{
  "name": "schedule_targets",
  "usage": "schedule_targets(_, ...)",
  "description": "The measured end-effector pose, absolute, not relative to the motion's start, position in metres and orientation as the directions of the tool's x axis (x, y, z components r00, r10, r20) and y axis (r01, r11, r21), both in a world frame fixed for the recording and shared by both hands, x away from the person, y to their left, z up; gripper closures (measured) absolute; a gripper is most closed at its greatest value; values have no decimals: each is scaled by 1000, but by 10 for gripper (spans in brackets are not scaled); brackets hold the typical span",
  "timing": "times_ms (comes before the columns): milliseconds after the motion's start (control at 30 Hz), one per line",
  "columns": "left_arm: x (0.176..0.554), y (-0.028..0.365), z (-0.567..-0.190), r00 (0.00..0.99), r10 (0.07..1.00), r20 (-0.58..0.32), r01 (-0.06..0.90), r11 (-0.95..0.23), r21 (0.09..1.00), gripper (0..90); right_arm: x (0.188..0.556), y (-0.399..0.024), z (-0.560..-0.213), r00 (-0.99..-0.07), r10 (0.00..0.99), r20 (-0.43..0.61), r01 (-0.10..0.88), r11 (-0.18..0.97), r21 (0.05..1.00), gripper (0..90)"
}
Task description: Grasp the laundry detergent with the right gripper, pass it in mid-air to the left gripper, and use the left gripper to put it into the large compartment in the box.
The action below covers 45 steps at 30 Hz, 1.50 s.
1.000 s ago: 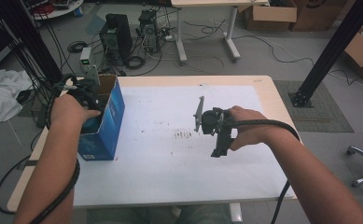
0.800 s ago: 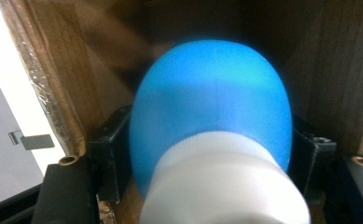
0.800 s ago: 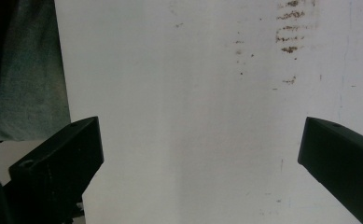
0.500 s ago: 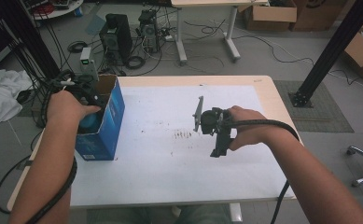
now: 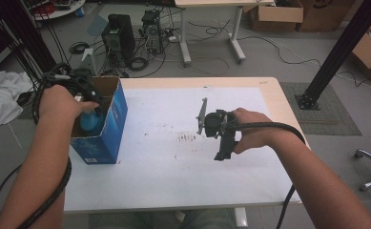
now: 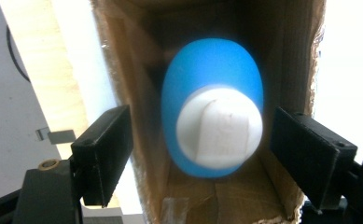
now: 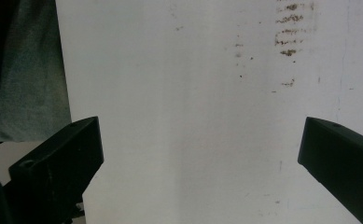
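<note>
As the blue bottle with its white cap now stands inside the open blue cardboard box, the placing step appears done and the release is in progress. The left gripper has its jaws just been opening; in the left gripper view they stand partly apart on either side of the cap, with a clear gap on each flank, so nothing is held. In the high view the box sits at the 9 o'clock edge of the surface, and the left hand hovers over its open top. What appears to remain is lifting the left gripper clear of the box; whether the flaps are to be closed cannot be told.

The right gripper stands wide with nothing between its jaws. In the high view it hangs over the 3 o'clock half of the surface, well apart from the box.

Obstructions: the box walls lie close to both left jaws, so a tilted withdrawal could catch the cardboard rim. A patch of brown marks lies near the centre and is no obstacle. Computer towers and loose cables occupy the floor at 12 o'clock, clear of the work.
</note>
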<state>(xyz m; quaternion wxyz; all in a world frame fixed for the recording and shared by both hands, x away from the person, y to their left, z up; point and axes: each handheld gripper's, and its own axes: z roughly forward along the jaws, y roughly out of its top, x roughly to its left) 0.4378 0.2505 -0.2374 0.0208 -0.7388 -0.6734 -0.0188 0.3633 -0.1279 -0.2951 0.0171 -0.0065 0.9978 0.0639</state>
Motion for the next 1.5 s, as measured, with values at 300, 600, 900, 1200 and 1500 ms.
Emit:
schedule_targets(300,435,246,-211,135,989,66,990,-138,29,196,363,-127,-295,-999,-13,-33,-17,992,126,0)
schedule_targets(600,434,235,-189,217,974,58,974,-220,51,142,363,-129,-293,-999,0,-38,-6,989,149,0)
schedule_targets(900,433,224,-177,287,957,37,956,-289,46,86,362,-129,-291,-999,7,-36,3,992,127,0)
schedule_targets(1200,430,208,-168,415,910,24,909,-415,40,79,363,-131,-293,-999,12,-31,9,992,123,0)
schedule_targets(1500,427,180,-176,569,822,-17,823,-569,6,19,364,-134,-292,-999,19,-30,15,992,126,0)
